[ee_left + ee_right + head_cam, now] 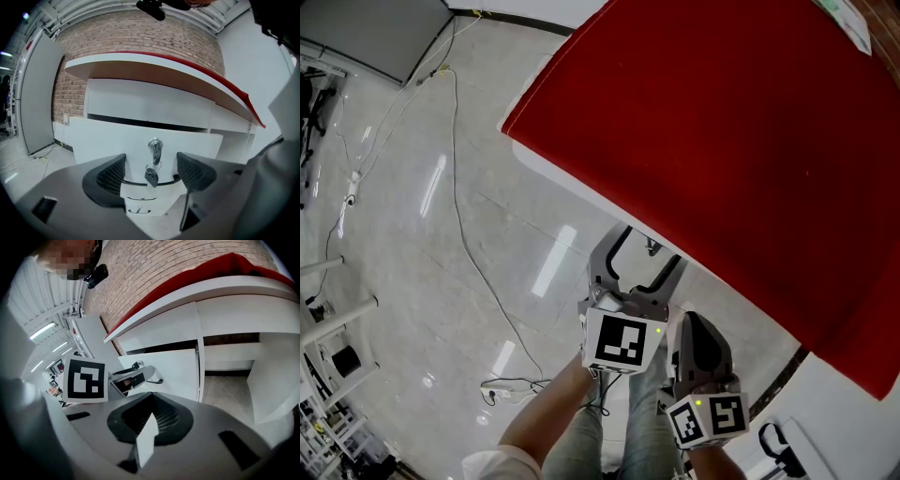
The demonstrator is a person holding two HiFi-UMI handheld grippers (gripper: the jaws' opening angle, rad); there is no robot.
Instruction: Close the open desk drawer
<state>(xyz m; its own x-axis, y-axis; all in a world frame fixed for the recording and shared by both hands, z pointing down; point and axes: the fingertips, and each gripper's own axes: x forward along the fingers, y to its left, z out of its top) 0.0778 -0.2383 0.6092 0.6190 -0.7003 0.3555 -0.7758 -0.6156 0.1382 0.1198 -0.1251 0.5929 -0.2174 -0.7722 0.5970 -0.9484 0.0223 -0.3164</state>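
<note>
Drawer front (93,140) stands pulled out beneath the red-topped table (154,70), dead ahead of our left gripper (151,169). Its jaws gape wide either side of the lock (154,144) and hanging keys (151,176); we cannot tell whether they touch. Our right gripper (152,420) has its jaws pressed together, holding nothing. The drawer's inside is hidden.

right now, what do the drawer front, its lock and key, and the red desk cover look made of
Drawer front: white painted or laminated board, smooth and matte.
Lock: bright metal, shiny.
Key: dark head, likely plastic.
Red desk cover: probably felt-like cloth, flat matte without glare.
</note>
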